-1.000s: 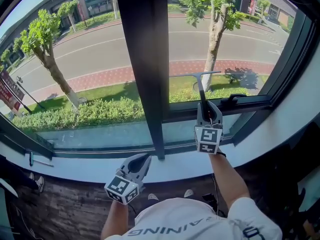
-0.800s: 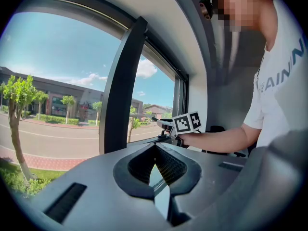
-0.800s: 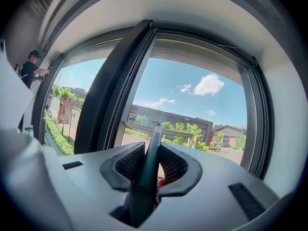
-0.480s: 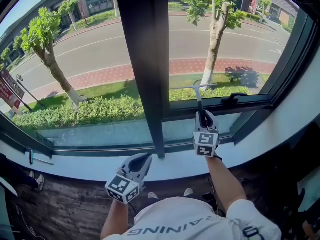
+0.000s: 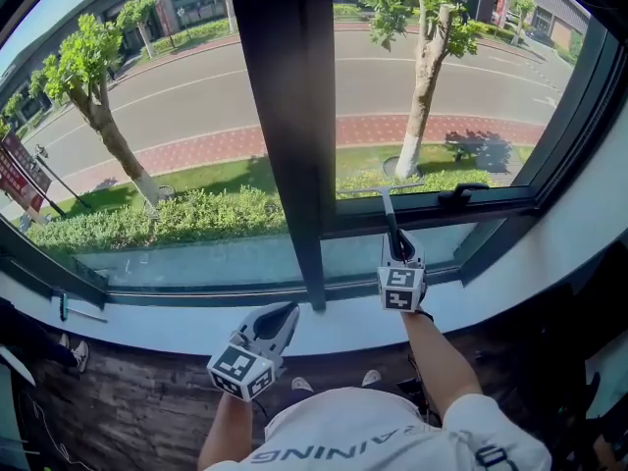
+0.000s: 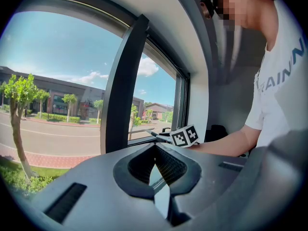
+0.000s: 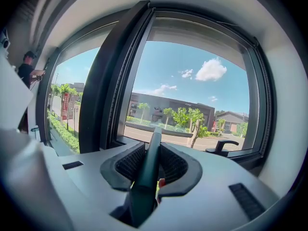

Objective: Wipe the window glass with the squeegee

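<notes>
Left claw (image 5: 278,318) near the window sill (image 5: 128,324), jaws together, nothing in them. Dark mullion (image 5: 285,116) splits the panes. Right claw (image 5: 397,245) clamped on the squeegee (image 5: 390,209) handle. Blade is at the bottom of the right pane (image 5: 461,77), just left of the window latch (image 5: 463,193).

Squeegee (image 5: 389,212) lower on glass (image 5: 471,86)
</notes>
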`<action>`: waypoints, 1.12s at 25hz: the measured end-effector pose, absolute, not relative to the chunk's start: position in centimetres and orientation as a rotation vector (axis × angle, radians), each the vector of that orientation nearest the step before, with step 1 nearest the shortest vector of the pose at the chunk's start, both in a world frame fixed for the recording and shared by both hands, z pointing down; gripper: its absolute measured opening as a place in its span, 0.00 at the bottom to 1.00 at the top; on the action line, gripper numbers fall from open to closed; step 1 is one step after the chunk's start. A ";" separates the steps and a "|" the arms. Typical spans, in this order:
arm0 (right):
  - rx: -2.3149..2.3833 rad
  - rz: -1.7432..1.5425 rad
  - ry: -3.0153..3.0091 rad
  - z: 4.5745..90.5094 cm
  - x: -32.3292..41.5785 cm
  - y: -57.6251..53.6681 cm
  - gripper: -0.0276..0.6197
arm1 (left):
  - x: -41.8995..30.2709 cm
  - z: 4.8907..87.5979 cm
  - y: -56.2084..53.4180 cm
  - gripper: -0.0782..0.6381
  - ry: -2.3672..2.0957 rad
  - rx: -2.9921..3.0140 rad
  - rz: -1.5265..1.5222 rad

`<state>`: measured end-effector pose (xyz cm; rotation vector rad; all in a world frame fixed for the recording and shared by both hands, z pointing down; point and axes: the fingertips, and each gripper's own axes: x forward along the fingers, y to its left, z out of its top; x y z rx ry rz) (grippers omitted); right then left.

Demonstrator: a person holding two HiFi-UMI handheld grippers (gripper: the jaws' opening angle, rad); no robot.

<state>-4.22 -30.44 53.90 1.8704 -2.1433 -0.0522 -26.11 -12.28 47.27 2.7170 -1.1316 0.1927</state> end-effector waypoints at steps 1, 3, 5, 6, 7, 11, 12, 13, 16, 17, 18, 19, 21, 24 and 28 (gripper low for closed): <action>1.870 -0.047 -2.141 54.0 -4.1 -30.3 0.19 | -26.1 47.2 -12.2 0.13 -1.133 2.716 0.193; 1.872 -0.042 -2.140 54.1 -4.0 -30.1 0.19 | -26.2 47.2 -12.0 0.13 -1.135 2.714 0.195; 1.876 -0.037 -2.143 54.1 -4.0 -30.1 0.19 | -26.2 47.3 -12.0 0.13 -1.135 2.712 0.199; 1.877 -0.033 -2.146 54.2 -3.9 -30.2 0.19 | -26.2 47.4 -12.1 0.13 -1.135 2.712 0.200; 1.877 -0.029 -2.149 54.3 -3.9 -30.4 0.19 | -26.2 47.4 -12.2 0.13 -1.134 2.711 0.201; 1.863 -0.014 -2.162 54.7 -4.1 -30.6 0.19 | -26.0 47.5 -12.3 0.13 -1.127 2.713 0.204; 1.860 -0.010 -2.164 54.9 -4.1 -30.6 0.19 | -25.9 47.5 -12.3 0.13 -1.126 2.714 0.205; 1.857 -0.007 -2.165 55.1 -4.0 -30.5 0.19 | -25.9 47.6 -12.3 0.13 -1.125 2.714 0.205; 1.848 -0.005 -2.169 55.5 -4.0 -30.2 0.19 | -26.0 47.9 -12.3 0.13 -1.127 2.711 0.206; 1.847 -0.008 -2.171 55.5 -3.9 -30.0 0.19 | -26.0 48.0 -12.4 0.13 -1.127 2.710 0.207; 1.849 -0.013 -2.176 55.4 -3.8 -29.6 0.19 | -26.0 48.0 -12.4 0.13 -1.127 2.709 0.209; 1.852 -0.016 -2.184 55.0 -3.6 -29.1 0.19 | -26.1 48.0 -12.5 0.13 -1.128 2.708 0.209; 1.854 -0.013 -2.215 54.0 -3.3 -27.7 0.19 | -26.1 47.9 -12.6 0.13 -1.137 2.704 0.204; 1.845 -0.019 -2.281 52.2 -2.6 -24.7 0.19 | -26.0 47.8 -12.8 0.13 -1.156 2.698 0.191; 1.833 -0.036 -2.357 50.0 -0.7 -21.1 0.19 | -25.0 47.5 -13.5 0.13 -1.192 2.694 0.178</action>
